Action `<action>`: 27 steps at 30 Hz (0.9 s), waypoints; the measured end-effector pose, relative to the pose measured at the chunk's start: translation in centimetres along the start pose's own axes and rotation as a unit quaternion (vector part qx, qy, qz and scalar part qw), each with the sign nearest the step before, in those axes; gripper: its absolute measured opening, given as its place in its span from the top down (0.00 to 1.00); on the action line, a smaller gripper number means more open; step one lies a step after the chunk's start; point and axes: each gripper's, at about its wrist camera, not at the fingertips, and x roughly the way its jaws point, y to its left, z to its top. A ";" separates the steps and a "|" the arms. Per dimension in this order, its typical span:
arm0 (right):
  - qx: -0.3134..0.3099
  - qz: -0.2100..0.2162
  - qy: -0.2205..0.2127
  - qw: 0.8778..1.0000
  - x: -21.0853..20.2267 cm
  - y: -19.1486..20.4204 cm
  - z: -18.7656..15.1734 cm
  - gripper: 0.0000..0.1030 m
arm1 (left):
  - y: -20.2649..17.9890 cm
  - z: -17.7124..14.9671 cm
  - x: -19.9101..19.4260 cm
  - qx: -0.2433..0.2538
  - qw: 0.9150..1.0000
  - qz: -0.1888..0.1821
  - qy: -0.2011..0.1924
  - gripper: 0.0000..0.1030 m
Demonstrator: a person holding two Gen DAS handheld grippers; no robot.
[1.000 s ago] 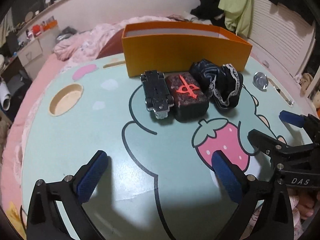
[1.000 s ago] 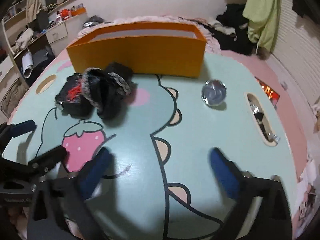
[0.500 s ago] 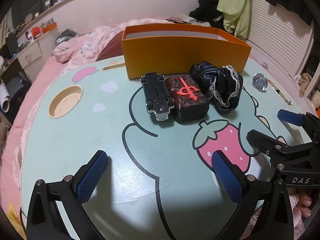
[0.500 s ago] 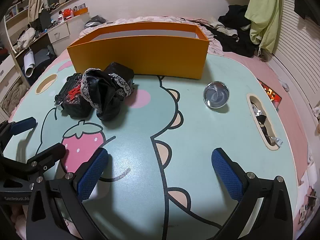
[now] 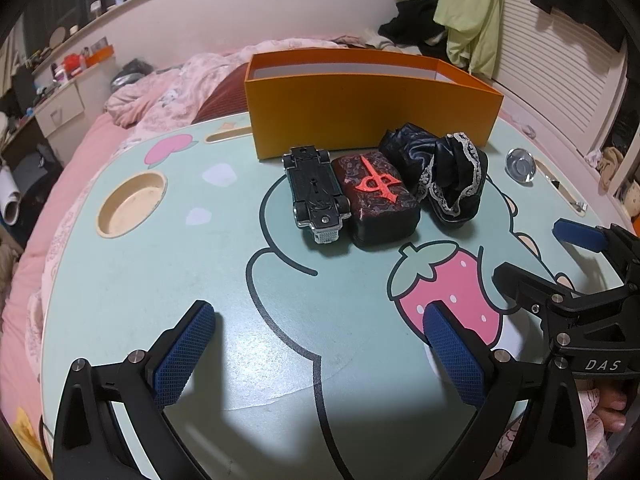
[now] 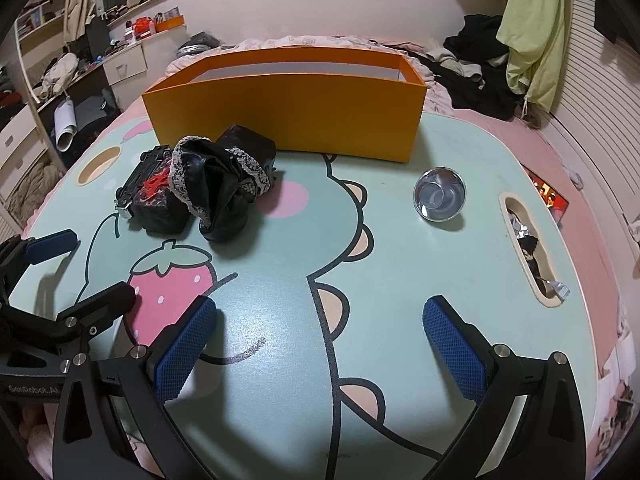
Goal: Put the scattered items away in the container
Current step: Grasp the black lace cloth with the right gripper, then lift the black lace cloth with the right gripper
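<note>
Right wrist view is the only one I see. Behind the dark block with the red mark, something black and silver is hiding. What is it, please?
Observer: A toy car, lying upside down with its wheels up.
Operator: Is there a gap between it and the block?
Observer: No gap shows; it lies along the dark block, on the side away from the black lace cloth.
Operator: Is the left gripper lined up with it?
Observer: Yes, the left gripper is open and points straight at the car, well short of it.

Bedroom in a home: pink bedding (image 5: 192, 80), hanging clothes (image 6: 532, 32), cluttered shelves (image 6: 48, 40), cartoon-print surface (image 6: 400, 280) on bed.
</note>
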 end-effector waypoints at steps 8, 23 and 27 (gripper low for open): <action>0.016 0.019 -0.012 1.000 -0.4 -0.3 0.1 0.00 | 0.0 0.0 0.0 -0.001 1.000 -0.001 0.000 0.00; 0.009 0.065 -0.035 0.997 0.9 3.3 6.2 0.44 | -0.1 0.2 -0.1 -0.003 1.000 0.000 -0.001 0.00; 0.029 0.081 -0.029 0.996 1.4 2.3 5.6 0.80 | -0.1 0.2 -0.1 -0.003 1.000 0.000 -0.001 0.00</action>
